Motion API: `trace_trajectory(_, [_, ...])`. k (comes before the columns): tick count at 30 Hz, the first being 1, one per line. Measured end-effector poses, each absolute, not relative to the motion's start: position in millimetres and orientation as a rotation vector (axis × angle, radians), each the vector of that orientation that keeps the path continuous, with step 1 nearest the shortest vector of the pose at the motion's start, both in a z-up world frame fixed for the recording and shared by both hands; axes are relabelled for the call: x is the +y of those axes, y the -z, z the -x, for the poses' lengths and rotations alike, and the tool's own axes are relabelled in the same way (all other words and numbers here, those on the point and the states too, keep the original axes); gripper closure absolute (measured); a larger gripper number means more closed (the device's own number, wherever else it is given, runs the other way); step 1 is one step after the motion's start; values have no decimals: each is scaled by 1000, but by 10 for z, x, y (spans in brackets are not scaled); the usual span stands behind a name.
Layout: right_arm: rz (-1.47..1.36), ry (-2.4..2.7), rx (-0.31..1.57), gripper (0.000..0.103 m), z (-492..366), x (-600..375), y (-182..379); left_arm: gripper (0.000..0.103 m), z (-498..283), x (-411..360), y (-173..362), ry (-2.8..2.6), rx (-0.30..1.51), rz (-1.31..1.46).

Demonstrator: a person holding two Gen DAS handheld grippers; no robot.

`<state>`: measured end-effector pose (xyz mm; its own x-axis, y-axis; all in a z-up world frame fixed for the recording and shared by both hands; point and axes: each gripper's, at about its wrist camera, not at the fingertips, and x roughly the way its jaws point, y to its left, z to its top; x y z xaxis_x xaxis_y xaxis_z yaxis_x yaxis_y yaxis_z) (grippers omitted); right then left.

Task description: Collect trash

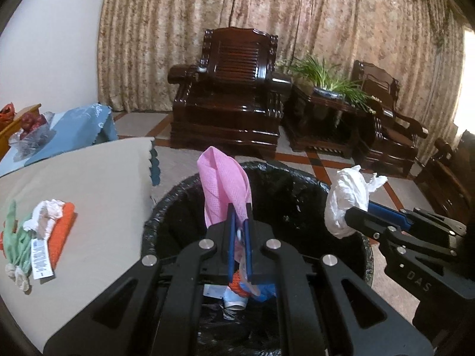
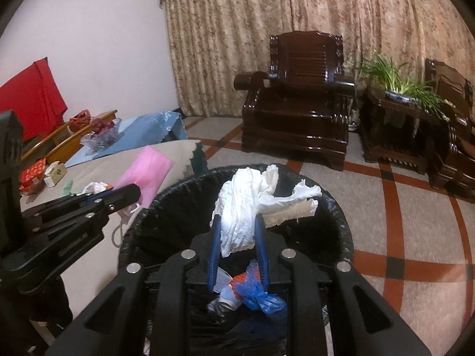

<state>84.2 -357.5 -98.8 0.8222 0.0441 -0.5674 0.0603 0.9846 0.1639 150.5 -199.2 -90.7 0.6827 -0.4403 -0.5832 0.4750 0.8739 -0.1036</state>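
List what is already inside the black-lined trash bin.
Inside the trash bin: a blue plastic bag, something orange-red, and a white paper scrap. The hand-held grippers and dark liner hide whatever lies deeper.

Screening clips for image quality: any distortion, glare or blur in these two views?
Left wrist view: strong fisheye bending, dark corner vignette, blown-out window at the right edge, glare on the armchair. Right wrist view: same curvature, floor tiles bowed, slightly soft overall; white tissue still readable.

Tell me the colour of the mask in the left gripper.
Pink. The mask shows best in the left wrist view, pinched in the left gripper.
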Motion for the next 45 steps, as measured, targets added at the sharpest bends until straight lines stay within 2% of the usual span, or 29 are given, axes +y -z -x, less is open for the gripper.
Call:
trace_trajectory(5, [-187,19,633,81,-905,-3625,1128,98,-1593,-2046,1011,520,665,-54])
trace_trajectory(6, [-188,19,641,79,-918,-3641,1160,97,-1610,-2057,1014,524,670,-52])
trace_trajectory(7, [-190,17,646,72,-925,-3665,1180,92,-1626,-2058,1032,530,679,-46])
trace_trajectory(9, [-199,29,664,68,-942,-3687,1238,73,-1633,-2054,1044,540,686,-31])
trace_trajectory(10, [-201,31,670,58,-956,-3698,1252,56,-1636,-2037,1058,544,689,-23])
trace_trajectory(11, [-204,41,676,42,-951,-3708,1279,46,-1633,-2010,1066,549,690,-13])
trace_trajectory(14, [-218,61,674,22,-911,-3736,1308,34,-1628,-1929,1067,555,689,8])
trace_trajectory(19, [-214,67,662,6,-814,-3699,1251,19,-1571,-1685,958,512,648,-4])
trace_trajectory(20, [-209,67,654,6,-784,-3669,1213,15,-1552,-1614,926,495,635,-7])
trace_trajectory(32, [-229,-61,584,6,-726,-3067,882,9,-1281,-573,571,284,563,-12])
trace_trajectory(45, [-140,-238,565,6,-1074,-1936,806,9,-1116,737,597,36,559,26])
